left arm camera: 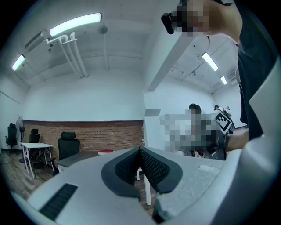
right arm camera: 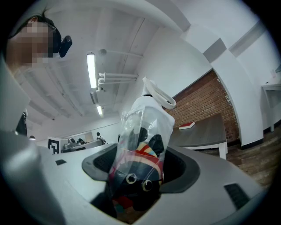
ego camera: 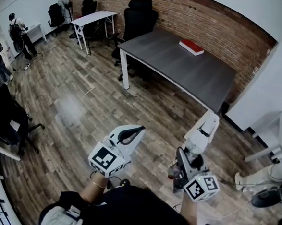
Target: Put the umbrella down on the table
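Note:
A folded umbrella (right arm camera: 141, 149) in a clear plastic sleeve, dark with coloured stripes and a white handle (right arm camera: 159, 95), sticks up between the jaws of my right gripper (right arm camera: 140, 169), which is shut on it. In the head view the right gripper (ego camera: 195, 152) holds the umbrella (ego camera: 205, 130) over the wooden floor, short of the dark grey table (ego camera: 182, 67). My left gripper (ego camera: 130, 134) is beside it to the left, and its jaws (left arm camera: 140, 165) are shut with nothing in them. The table (right arm camera: 204, 132) stands ahead of both grippers.
A red book (ego camera: 191, 47) lies near the table's far edge by the brick wall (ego camera: 210, 23). A black office chair (ego camera: 138, 18) stands behind the table's left end. A white desk (ego camera: 92, 19) and people (ego camera: 16, 31) are at the far left. Another white desk (ego camera: 278, 143) is at the right.

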`<state>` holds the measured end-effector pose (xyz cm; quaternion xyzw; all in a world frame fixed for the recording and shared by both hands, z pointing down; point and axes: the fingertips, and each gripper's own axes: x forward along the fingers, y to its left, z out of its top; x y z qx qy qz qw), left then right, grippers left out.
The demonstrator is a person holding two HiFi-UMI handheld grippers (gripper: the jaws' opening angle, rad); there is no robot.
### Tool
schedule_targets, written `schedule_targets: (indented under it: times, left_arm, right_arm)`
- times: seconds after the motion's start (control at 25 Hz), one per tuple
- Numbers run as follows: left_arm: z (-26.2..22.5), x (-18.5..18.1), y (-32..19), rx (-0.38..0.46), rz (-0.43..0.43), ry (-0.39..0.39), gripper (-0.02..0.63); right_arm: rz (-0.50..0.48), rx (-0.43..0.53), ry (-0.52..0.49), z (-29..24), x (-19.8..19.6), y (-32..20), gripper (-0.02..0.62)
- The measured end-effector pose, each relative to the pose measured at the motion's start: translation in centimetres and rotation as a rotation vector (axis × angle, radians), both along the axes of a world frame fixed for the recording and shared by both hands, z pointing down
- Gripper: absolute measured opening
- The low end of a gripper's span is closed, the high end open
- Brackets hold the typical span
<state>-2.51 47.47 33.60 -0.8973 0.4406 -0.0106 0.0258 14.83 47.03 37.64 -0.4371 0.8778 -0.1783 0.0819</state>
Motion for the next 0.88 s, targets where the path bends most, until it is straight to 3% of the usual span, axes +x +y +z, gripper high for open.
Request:
schedule_targets:
  times: [0.52, 0.88]
  left_arm:
    - [0.2, 5.4, 0.9, 0.011, -0.032, -0.052, 0.000]
    - [0.6, 5.6, 1.0, -0.001, -0.068, -0.071, 0.000]
  right_arm:
    - [-0.006, -0.003, 0.022, 1.4, 5.8, 0.7, 0.288]
    - [-0.017, -0.015, -0.009, 1.9, 6.7, 0.8, 0.288]
